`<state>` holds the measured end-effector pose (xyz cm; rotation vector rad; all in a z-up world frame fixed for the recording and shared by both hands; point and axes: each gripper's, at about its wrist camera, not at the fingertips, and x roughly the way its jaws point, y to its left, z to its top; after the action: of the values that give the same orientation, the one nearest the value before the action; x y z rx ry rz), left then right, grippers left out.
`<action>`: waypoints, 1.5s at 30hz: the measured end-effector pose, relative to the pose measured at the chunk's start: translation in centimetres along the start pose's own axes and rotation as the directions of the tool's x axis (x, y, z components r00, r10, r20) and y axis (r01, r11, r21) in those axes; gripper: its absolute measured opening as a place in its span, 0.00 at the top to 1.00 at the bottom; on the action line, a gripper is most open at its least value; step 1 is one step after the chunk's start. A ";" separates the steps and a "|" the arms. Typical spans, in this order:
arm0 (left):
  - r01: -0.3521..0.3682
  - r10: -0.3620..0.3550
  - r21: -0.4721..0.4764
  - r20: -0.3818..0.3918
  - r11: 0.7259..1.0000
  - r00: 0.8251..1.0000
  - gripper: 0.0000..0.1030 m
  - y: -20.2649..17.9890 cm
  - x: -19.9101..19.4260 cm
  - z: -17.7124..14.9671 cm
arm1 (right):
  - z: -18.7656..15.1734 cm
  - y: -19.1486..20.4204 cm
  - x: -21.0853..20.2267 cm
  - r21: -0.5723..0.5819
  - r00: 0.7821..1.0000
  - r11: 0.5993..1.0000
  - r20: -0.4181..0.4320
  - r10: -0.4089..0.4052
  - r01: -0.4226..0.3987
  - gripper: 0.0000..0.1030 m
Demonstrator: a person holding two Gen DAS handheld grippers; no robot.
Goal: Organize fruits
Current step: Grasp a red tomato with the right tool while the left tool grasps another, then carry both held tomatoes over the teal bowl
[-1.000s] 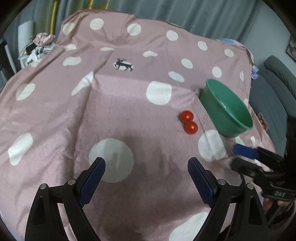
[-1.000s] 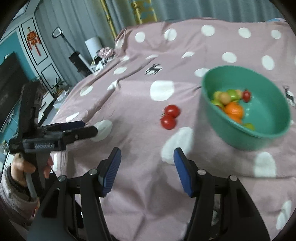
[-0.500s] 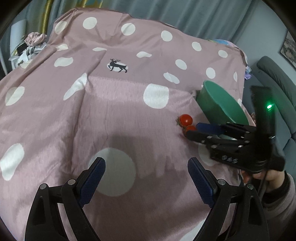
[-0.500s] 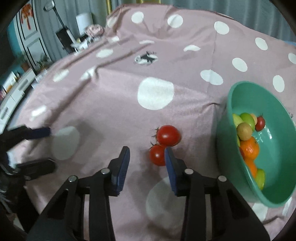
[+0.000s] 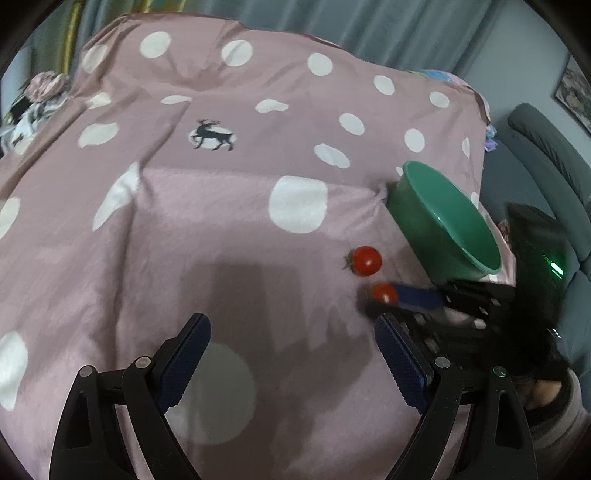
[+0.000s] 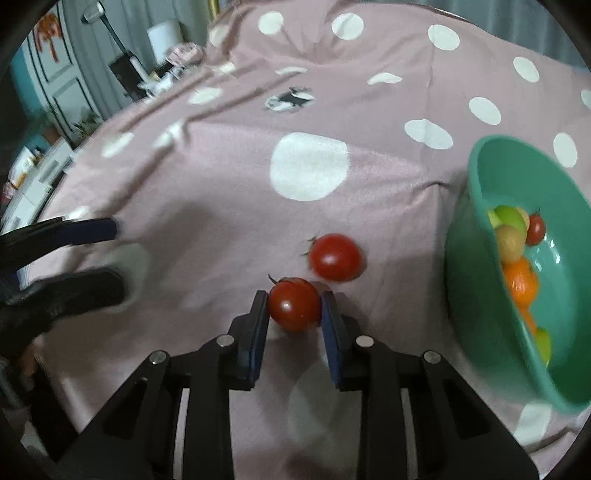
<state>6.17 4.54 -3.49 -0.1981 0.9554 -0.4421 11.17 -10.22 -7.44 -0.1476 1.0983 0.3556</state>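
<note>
Right tongs (image 6: pixel 294 308) around near tomato (image 6: pixel 294 304)

Surroundings: spotted cloth, room clutter.
Pink cloth (image 5: pixel 207 229) with white dots covers the whole desk; black deer print (image 5: pixel 212 134) toward its far edge. Grey-blue curtain (image 5: pixel 369 29) behind the far edge. Grey sofa (image 5: pixel 546 147) off the right edge, framed picture (image 5: pixel 574 96) above it. Panelled white door (image 6: pixel 62 85) and cluttered shelf items (image 6: pixel 173 62) beyond the far-left corner.
</note>
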 end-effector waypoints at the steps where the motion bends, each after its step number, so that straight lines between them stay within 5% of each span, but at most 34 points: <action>1: -0.002 0.002 0.009 -0.005 1.000 1.000 0.12 -0.3 0.3 0.3 | -0.5 0.1 -0.6 -0.002 1.000 1.000 0.009 0.014 -0.014 0.72; 9: 0.004 0.005 0.111 -0.088 0.994 0.996 0.12 -4.3 5.1 2.7 | -4.2 0.6 -3.3 -0.024 0.998 0.998 0.032 0.059 -0.058 0.72; 19: 0.026 -0.012 0.157 -0.093 0.987 0.996 0.18 -6.3 7.8 4.2 | -4.9 -0.3 -3.7 0.026 0.990 0.992 0.071 0.124 -0.126 0.72; 24: 0.044 -0.022 0.162 -0.134 0.986 0.991 0.37 -6.4 9.1 4.7 | -4.9 -0.5 -3.7 0.040 0.985 0.988 0.084 0.148 -0.151 0.72; 29: 0.036 -0.015 0.141 -0.142 0.989 0.990 0.43 -6.2 10.0 5.0 | -4.7 -0.8 -3.6 0.044 0.981 0.984 0.098 0.168 -0.172 0.72; 33: 0.004 0.020 0.171 -0.136 0.985 0.990 0.64 -7.1 10.5 5.0 | -4.6 -1.1 -3.5 0.055 0.979 0.982 0.105 0.173 -0.179 0.72; 45: -0.030 0.056 0.208 -0.121 0.978 0.991 0.69 -7.6 9.4 4.5 | -4.9 -1.1 -4.4 0.064 0.976 0.981 0.129 0.175 -0.185 0.72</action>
<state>12.44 -6.60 -5.23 0.0390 1.0287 -0.5152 5.63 -13.60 -5.79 0.0412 1.0043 0.4786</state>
